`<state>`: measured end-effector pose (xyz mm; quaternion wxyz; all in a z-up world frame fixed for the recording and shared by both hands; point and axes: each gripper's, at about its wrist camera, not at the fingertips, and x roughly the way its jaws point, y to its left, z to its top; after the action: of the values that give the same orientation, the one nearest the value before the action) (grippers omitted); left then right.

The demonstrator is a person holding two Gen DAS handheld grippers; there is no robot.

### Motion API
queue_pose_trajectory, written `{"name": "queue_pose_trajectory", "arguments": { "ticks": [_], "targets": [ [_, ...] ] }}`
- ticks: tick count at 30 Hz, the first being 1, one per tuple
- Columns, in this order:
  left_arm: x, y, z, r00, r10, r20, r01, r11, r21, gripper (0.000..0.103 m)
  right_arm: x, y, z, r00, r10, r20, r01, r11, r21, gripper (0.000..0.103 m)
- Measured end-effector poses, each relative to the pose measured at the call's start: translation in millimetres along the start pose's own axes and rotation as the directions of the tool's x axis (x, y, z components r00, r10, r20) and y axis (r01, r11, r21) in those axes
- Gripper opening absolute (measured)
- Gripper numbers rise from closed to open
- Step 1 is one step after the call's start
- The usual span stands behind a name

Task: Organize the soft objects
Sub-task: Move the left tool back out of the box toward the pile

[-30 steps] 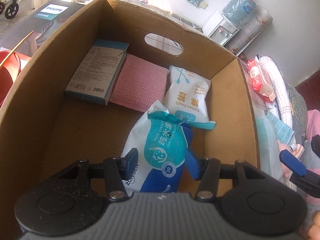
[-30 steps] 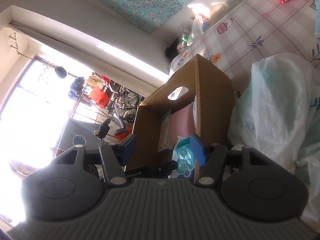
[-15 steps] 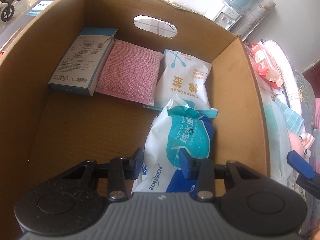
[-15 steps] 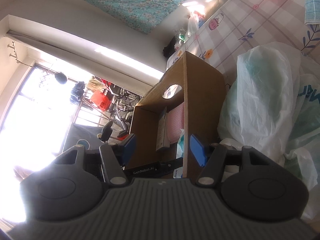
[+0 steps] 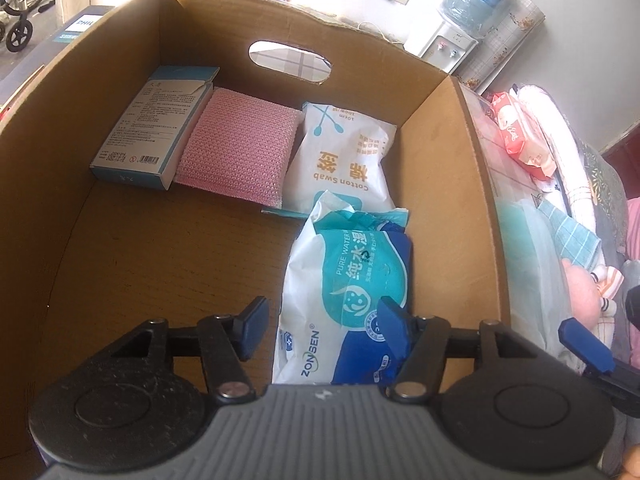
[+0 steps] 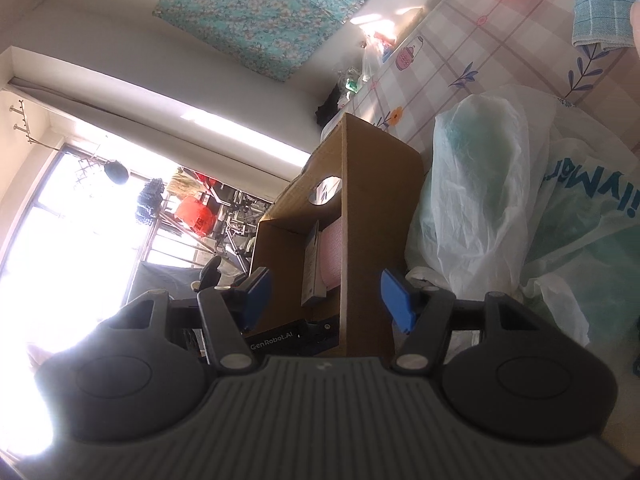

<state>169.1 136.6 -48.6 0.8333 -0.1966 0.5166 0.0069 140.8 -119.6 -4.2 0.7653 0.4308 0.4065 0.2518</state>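
I look down into an open cardboard box (image 5: 440,184). A blue and white wet-wipes pack (image 5: 352,280) lies on its floor along the right wall. My left gripper (image 5: 323,328) hovers over the pack's near end with its jaws opening; the left pad stands clear of the pack. Behind it lie a white cotton swab bag (image 5: 344,164), a pink knitted pad (image 5: 240,152) and a blue and white carton (image 5: 152,136). Outside the box, beside its right wall (image 6: 376,220), my right gripper (image 6: 326,300) is open and holds nothing.
Crumpled plastic bags (image 6: 480,200) lie right of the box on a patterned tablecloth (image 6: 460,48). A red tissue pack (image 5: 520,136), a blue checked cloth (image 5: 568,236) and a pink plush toy (image 5: 580,292) sit further right. A water dispenser (image 5: 460,32) stands behind.
The left jaws narrowed around the wipes pack half a second ago and have now spread apart, leaving the pack flat on the box floor. The right gripper drifted slightly beside the box, still open.
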Motion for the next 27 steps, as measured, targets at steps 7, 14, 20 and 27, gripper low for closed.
{"name": "queue_pose_trajectory", "arguments": {
  "ticks": [7, 14, 20, 27],
  "targets": [
    [-42.7, -9.7, -5.2, 0.987, 0.032, 0.158, -0.033, 0.999, 0.007, 0.072, -16.2, -5.1, -2.2, 0.999, -0.019, 0.046, 0.019, 1.0, -0.003, 0.065],
    [-79.1, -49.4, -16.1, 0.961, 0.0, 0.278, -0.026, 0.996, 0.088, 0.076, -38.5, -14.8, -2.5, 0.995, -0.007, 0.1, 0.007, 1.0, 0.004, 0.066],
    [-86.0, -96.0, -31.7, 0.954, -0.078, 0.289, 0.024, 0.982, 0.187, 0.078, -61.9, -27.9, -1.4, 0.99, 0.004, 0.142, -0.007, 1.0, 0.019, 0.067],
    [-67.8, -146.8, -46.6, 0.96, -0.122, 0.252, 0.04, 0.951, 0.308, 0.078, -97.2, -51.0, 4.9, 0.98, -0.013, 0.2, 0.005, 0.999, 0.041, 0.067]
  ]
}}
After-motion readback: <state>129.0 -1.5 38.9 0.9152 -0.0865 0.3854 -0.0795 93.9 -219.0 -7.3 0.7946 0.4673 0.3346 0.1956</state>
